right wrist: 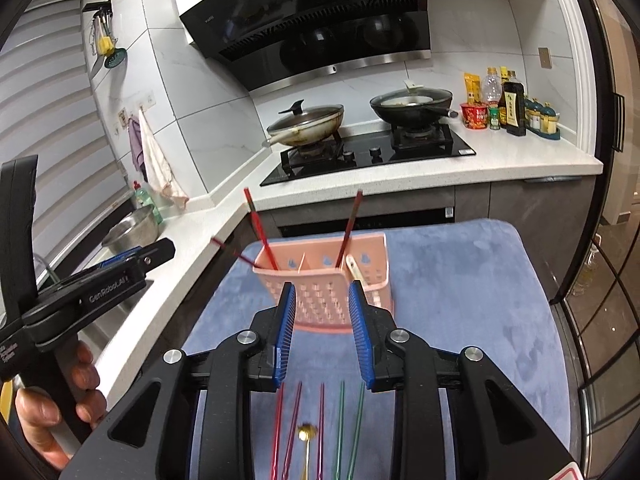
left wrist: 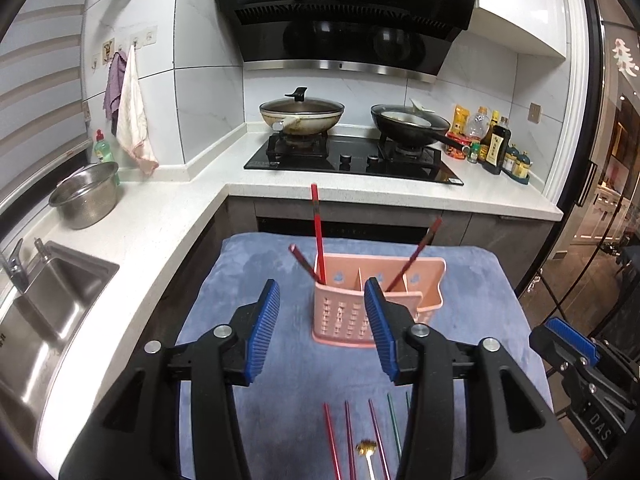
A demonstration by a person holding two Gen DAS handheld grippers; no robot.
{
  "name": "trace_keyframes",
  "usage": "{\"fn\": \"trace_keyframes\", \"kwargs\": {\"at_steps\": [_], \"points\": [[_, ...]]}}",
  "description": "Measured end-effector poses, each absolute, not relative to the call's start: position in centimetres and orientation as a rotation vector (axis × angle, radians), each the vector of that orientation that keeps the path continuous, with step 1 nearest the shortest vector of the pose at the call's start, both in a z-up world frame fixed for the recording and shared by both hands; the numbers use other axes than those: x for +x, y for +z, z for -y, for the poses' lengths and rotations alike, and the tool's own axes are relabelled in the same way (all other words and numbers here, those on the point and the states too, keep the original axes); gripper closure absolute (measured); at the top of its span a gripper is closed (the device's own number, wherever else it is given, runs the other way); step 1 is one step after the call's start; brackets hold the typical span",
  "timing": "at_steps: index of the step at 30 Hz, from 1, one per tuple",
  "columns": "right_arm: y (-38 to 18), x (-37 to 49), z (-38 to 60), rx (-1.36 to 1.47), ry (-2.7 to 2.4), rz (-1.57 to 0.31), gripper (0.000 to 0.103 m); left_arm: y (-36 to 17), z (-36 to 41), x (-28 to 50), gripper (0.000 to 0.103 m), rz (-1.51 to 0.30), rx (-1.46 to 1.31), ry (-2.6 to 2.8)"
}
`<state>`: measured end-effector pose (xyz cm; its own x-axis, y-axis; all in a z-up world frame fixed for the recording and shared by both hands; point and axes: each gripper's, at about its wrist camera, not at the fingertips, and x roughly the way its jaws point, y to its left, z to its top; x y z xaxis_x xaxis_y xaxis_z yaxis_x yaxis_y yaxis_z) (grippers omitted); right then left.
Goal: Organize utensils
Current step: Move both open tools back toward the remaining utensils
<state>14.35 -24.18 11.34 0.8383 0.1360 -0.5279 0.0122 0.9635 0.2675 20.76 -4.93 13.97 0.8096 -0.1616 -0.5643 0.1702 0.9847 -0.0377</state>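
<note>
A pink slotted utensil holder [left wrist: 376, 300] [right wrist: 320, 280] stands on a blue cloth [left wrist: 280, 280] [right wrist: 460, 300]. Red chopsticks [left wrist: 319, 236] [right wrist: 260, 228] stand in its compartments, and a pale handle [right wrist: 354, 268] sits in the right one. Red chopsticks [left wrist: 332, 440] [right wrist: 280, 428], green chopsticks [left wrist: 394, 424] [right wrist: 348, 428] and a gold spoon [left wrist: 366, 450] [right wrist: 307, 434] lie on the cloth near me. My left gripper [left wrist: 322, 316] is open and empty, above the cloth in front of the holder. My right gripper [right wrist: 322, 326] is open and empty, over the lying utensils.
A white counter [left wrist: 160, 220] wraps the corner, with a steel sink [left wrist: 36, 312], a steel bowl [left wrist: 86, 194], and a hob [left wrist: 352, 156] carrying two pans. Bottles and jars [left wrist: 492, 140] stand at the back right. A glass door [right wrist: 600, 280] is on the right.
</note>
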Motion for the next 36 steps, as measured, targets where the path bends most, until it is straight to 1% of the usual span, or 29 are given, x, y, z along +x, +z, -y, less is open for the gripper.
{"fn": "trace_keyframes", "kwargs": {"at_steps": [6,10,15,27,36], "points": [[9.1,11.1,23.9,0.273,0.062,-0.603,0.075,12.4,4.7,18.1,0.061,-0.619,0.021,-0.172],[7.1,9.3,23.6,0.271,0.055,-0.637,0.075,10.9,4.6,16.5,0.057,-0.636,0.026,-0.169],[4.3,7.1,22.7,0.241,0.034,-0.689,0.075,8.7,4.4,14.6,0.057,-0.667,0.03,-0.174],[-3.7,3.4,21.9,0.267,0.014,-0.845,0.075,1.3,2.6,11.8,0.057,-0.809,0.025,-0.143],[-8.0,2.5,20.9,0.278,0.005,-0.919,0.075,-3.1,1.6,10.4,0.057,-0.894,0.018,-0.125]]}}
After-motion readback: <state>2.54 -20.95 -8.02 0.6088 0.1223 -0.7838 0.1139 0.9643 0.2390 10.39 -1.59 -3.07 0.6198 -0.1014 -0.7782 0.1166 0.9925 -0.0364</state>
